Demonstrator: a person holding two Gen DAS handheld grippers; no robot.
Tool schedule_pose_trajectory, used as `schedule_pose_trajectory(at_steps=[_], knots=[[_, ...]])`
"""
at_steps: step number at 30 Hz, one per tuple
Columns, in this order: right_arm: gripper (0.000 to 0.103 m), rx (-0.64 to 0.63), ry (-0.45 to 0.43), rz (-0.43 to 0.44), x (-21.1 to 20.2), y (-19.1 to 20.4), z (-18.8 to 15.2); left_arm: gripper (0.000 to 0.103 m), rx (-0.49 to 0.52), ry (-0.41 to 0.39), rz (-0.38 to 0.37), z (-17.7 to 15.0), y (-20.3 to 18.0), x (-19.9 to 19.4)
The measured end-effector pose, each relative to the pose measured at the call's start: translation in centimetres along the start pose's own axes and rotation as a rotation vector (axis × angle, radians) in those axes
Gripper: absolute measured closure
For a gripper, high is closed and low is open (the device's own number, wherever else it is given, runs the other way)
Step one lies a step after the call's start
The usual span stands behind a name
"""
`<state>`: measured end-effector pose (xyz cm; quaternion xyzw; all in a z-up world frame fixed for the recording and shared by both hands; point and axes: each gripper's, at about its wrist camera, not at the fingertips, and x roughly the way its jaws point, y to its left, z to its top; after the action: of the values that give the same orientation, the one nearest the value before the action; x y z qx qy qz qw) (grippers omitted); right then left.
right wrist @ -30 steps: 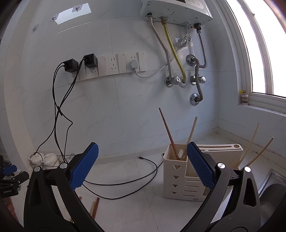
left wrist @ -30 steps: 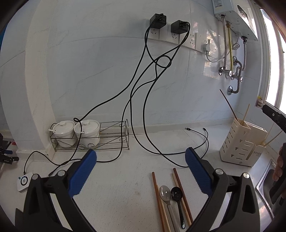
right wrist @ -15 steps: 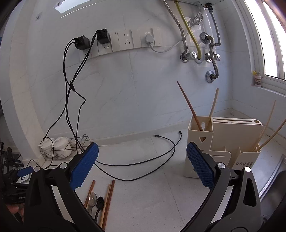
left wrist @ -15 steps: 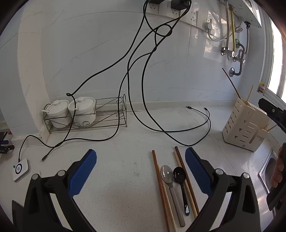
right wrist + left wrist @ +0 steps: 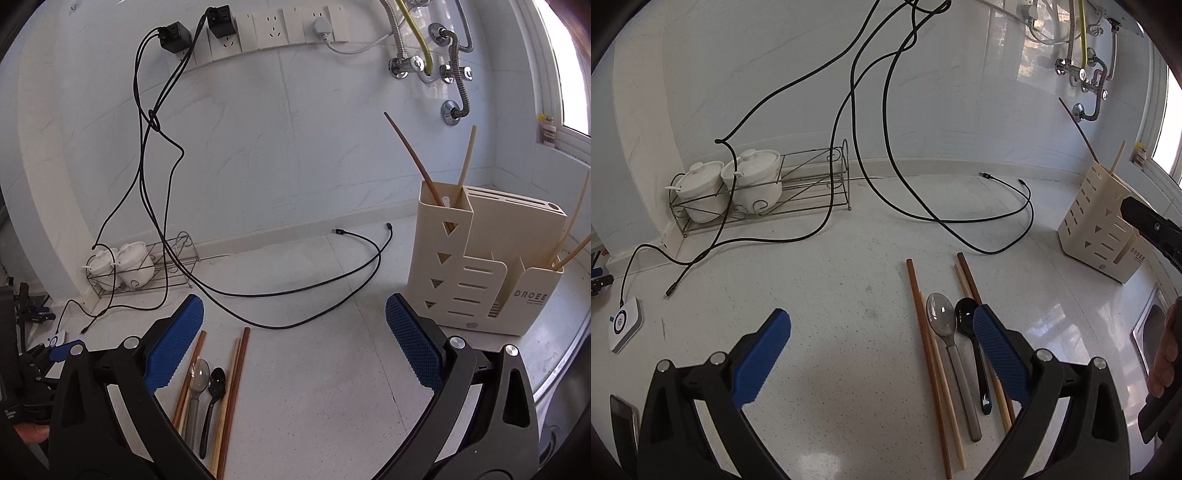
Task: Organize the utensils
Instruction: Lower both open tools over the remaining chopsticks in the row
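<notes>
Currently left claw (image 5: 882,343) and right claw (image 5: 295,339) both gape wide, holding nothing, above the worktop (image 5: 849,280). Just ahead lie loose chopsticks (image 5: 925,343), a grey spoon (image 5: 947,332) and a black spoon (image 5: 971,336). Some chopsticks already stand in the cream holder (image 5: 476,273); the loose ones are left, so roughly halfway.

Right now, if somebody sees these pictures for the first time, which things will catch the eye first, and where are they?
First come the blue-padded open left gripper and right gripper low in each view. On the white counter lies a row of chopsticks with a grey spoon and a black spoon. To the right stands the cream utensil holder with chopsticks in it, and black cables trail from the wall sockets.
</notes>
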<state>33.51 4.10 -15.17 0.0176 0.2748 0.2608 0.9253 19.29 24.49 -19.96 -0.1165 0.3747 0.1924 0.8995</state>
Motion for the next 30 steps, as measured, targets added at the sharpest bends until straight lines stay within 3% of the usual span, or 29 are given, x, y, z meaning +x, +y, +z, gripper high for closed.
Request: schedule_pose_trajectory(at_steps=[18,23,30], knots=[[0.008,-0.008,0.064,0.001,1.1,0.3,-0.7,0.005,0.067,0.080,0.030,-0.6,-1.3,1.9],[0.008,-0.028,0.142,0.003,2.2,0.6,-1.2,0.005,0.079,0.133,0.058,-1.0,-1.5,3.1],[0.008,-0.030,0.325,0.029,5.1,0.8,-2.4,0.005,0.065,0.185,0.087,-1.3,-1.3,4.2]])
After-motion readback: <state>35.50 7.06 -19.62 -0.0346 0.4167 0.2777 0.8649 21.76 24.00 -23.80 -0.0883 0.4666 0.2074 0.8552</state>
